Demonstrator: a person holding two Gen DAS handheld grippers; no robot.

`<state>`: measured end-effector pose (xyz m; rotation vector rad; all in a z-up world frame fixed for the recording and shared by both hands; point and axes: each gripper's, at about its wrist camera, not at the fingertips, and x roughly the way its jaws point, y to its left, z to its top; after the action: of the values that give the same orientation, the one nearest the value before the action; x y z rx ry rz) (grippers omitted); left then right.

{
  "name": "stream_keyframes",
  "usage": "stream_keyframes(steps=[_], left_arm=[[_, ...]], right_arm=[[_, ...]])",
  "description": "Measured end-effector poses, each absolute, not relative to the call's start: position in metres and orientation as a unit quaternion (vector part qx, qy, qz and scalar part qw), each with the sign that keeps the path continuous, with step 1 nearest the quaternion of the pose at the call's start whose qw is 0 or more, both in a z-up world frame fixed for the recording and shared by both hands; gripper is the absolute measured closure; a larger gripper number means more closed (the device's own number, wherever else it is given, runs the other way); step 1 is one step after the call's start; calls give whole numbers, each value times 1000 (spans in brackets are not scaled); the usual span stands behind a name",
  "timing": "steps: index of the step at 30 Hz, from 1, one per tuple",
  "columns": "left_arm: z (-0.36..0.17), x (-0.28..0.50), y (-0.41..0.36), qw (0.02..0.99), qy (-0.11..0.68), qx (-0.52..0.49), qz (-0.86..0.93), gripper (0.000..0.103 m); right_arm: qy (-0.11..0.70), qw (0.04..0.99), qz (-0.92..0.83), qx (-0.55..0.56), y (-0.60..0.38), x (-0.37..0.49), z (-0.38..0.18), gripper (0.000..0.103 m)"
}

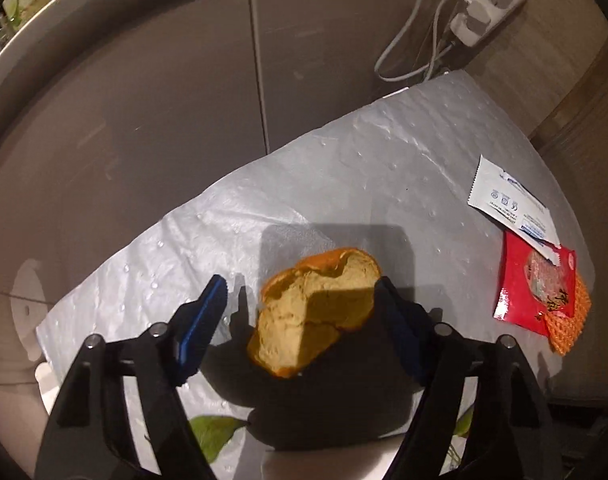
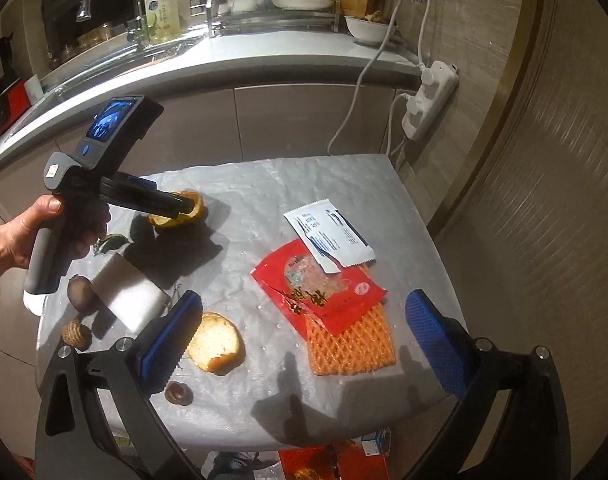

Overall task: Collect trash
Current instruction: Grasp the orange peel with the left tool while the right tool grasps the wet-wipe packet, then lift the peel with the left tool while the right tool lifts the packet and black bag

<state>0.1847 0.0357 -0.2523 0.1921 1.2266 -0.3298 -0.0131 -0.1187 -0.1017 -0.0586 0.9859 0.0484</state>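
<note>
Left gripper (image 1: 300, 300) spread wide around a bun (image 1: 317, 312), right pad (image 1: 399, 332) at the bun's edge, left pad (image 1: 202, 320) apart from it; not clamped. From the right wrist view, same gripper (image 2: 184, 210) reaching over the bun (image 2: 180, 214) at the far left of the table (image 2: 343, 168), gripped by a hand (image 2: 44, 232).

Right gripper (image 2: 300, 344) released, empty, hovering above the near table edge. Between its pads: bread slice (image 2: 216, 346) just beside the left pad (image 2: 168, 344), orange net (image 2: 349, 344) under a red wrapper (image 2: 319, 292), white sachet (image 2: 329, 236) overlapping the wrapper's top. Nearby on the left: white block (image 2: 128, 292), dark scrap (image 2: 80, 288), brown nut (image 2: 76, 334), small dark piece (image 2: 178, 393), leaf (image 2: 111, 242).
</note>
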Motion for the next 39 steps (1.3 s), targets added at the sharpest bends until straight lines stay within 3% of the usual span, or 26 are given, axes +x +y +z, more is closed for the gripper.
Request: stream_keyframes(steps=[2,4,7,9,13,20,27,32,34,37,39], left_arm=[[-261,191,31,793,577,103,-167,51],[-263,194,30,790,576,105,-180,53],[-262,194,24,783,578,116,-199,64],[-260,194,20,783,573,137,-199,80],[-255,194,23,775,581,127,-212,93],[-237,180,36,774,588,94,-215,96],[-221,164,36,779,583,77,-215,96],[-204,152,30,788,570,77,-221,96],[-198,148,29,792,565,73,-221,96],[-188,140,29,796,558,66,-225,96],[-181,134,28,798,553,68,-230,96]], right_arm=[[481,876,14,-20,-128,-11,-109,2],[486,874,5,-15,-137,-8,-115,2],[494,869,-1,-4,-149,2,-124,2],[498,867,-1,5,-155,11,-130,2],[506,863,5,15,-168,35,-150,2],[521,853,27,22,-179,79,-178,2],[544,833,93,-42,-158,131,-210,2],[547,829,103,-53,-151,142,-225,16],[543,832,103,-51,-151,142,-223,32],[547,830,102,-35,-154,141,-218,68],[548,831,99,-21,-155,140,-213,78]])
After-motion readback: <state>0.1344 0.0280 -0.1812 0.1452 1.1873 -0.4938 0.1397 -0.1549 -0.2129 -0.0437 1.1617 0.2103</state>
